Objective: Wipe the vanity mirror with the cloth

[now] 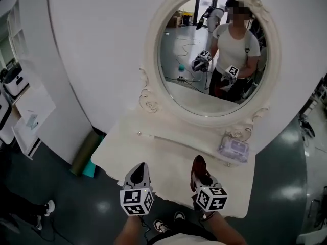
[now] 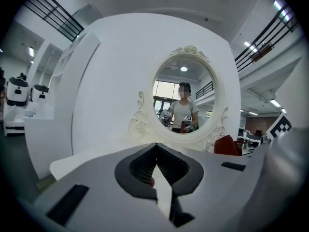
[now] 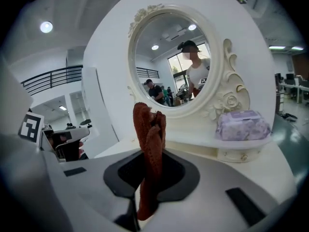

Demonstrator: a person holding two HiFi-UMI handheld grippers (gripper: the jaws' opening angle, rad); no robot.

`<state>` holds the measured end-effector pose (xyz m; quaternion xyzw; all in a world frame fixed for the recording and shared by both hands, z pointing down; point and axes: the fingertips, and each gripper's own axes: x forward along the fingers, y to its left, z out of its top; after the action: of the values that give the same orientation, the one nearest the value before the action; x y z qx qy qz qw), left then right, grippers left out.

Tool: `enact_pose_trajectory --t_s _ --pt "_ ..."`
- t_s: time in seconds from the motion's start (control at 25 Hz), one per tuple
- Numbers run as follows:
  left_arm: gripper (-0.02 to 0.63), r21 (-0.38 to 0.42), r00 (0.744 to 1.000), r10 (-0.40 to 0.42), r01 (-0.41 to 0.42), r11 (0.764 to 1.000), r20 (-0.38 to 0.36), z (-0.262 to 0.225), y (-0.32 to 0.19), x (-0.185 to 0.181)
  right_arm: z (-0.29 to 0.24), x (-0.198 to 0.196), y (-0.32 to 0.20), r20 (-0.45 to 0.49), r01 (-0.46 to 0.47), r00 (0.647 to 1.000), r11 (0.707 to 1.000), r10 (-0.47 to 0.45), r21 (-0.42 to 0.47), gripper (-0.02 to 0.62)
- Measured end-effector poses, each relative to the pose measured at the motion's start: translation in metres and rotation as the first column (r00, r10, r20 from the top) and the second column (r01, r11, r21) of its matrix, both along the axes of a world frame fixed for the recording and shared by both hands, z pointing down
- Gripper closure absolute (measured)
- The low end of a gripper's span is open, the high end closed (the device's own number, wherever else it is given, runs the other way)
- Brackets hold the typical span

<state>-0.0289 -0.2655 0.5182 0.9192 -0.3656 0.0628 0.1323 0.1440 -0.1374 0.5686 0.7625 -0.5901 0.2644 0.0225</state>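
Before the vanity mirror (image 1: 212, 55), left tongs (image 2: 155, 153) closed empty, right gripper view shows right tongs (image 3: 150, 161) pinching cloth (image 3: 149, 124)

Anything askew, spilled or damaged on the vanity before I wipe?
Nothing stands out: the mirror sits upright, the wipes pack lies flat on the shelf, and the cloth is clamped in the right tool.

Cloth (image 3: 149, 149): rust-red, nubby weave.
Vanity mirror (image 1: 153, 103) frame: cream, scroll-and-rose relief.
Tabletop (image 1: 168, 157): same ivory.
Wipes pack (image 3: 243, 124): pale lilac, faint print.
Marker cubes on left gripper (image 1: 139, 170) and right gripper (image 1: 200, 172): black-and-white squares.
Floor (image 1: 276, 188): dark grey-green, glossy.
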Motion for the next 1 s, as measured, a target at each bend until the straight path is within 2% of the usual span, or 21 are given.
enact_pose_trajectory --t_s 0.2,0.4,0.72,1.0 --pt "0.595 -0.018 0.994 0.105 -0.105 0.994 -0.012 0.007 -0.005 0.053 -0.002 0.032 0.005 -0.039 -0.077 0.996 0.997 0.078 0.011 0.535" --pt "0.595 0.008 0.985 0.171 -0.17 0.985 -0.008 -0.01 -0.021 0.092 -0.016 0.064 -0.017 -0.017 -0.135 0.991 0.989 0.136 0.066 0.535" --pt "0.595 0.076 0.981 0.195 -0.195 0.978 0.009 -0.034 -0.052 0.118 -0.032 0.088 -0.055 -0.033 -0.126 0.991 0.985 0.131 0.114 0.535" --pt "0.595 0.065 0.975 0.22 -0.22 0.973 0.0 -0.041 -0.062 0.132 -0.056 0.089 -0.076 -0.099 -0.076 0.991 0.992 0.086 0.102 0.535"
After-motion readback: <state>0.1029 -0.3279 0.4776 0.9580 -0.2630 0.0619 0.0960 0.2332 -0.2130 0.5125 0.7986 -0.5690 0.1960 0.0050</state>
